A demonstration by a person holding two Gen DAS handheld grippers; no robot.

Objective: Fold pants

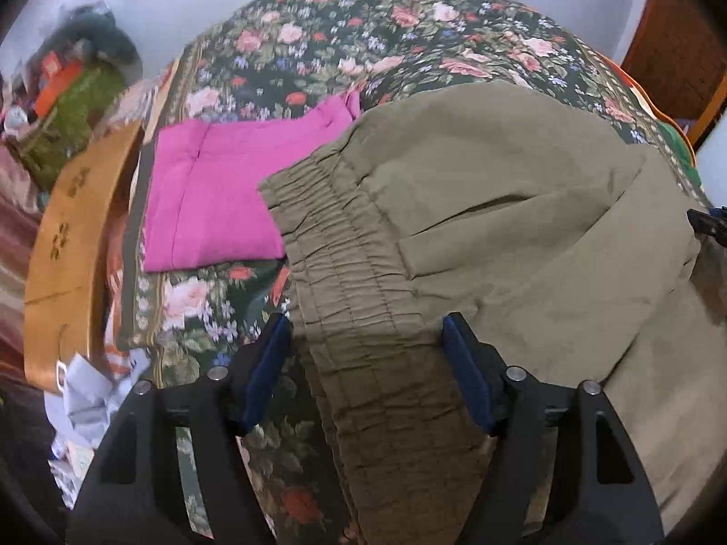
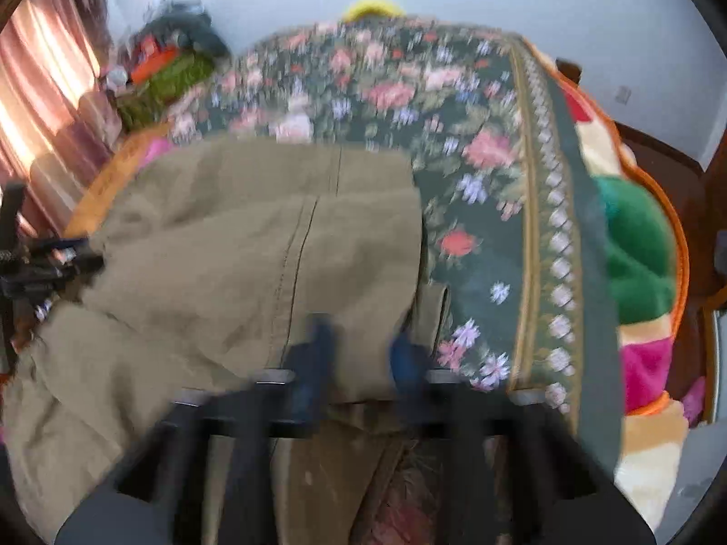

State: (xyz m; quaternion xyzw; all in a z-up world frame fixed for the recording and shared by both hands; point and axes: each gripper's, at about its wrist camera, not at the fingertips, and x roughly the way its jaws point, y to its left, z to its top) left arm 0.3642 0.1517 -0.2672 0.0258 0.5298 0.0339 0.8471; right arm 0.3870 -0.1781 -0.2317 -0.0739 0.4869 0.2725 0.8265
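Floral bedspread (image 1: 318, 45) covers the bed, pale wall behind it, clutter off to the far left of the left claw. Folded pink garment (image 1: 213, 195) sits ahead-left of that claw, so one piece looks finished already.

The olive pants (image 1: 500, 209) are mid-job, I'd say. They're spread over the bed, directly ahead of both claws, and it looks like they've been doubled along their length, one leg on top of the other. The shorter folds are what's left.

Left claw (image 1: 365, 340) is spread wide with the elastic waistband (image 1: 345, 263) running between its fingers; the pads aren't pinching anything, the cloth just passes through the gap. Right claw (image 2: 361, 354) has its fingers close together around a bit of the olive fabric near the hem edge, but that view is smeared with motion blur, so I can't tell if it's actually clamped.

Direction-wise: waistband end is at the left claw, legs run off to its right toward the right claw. So the long axis goes side to side across the bed, roughly from claw to claw.
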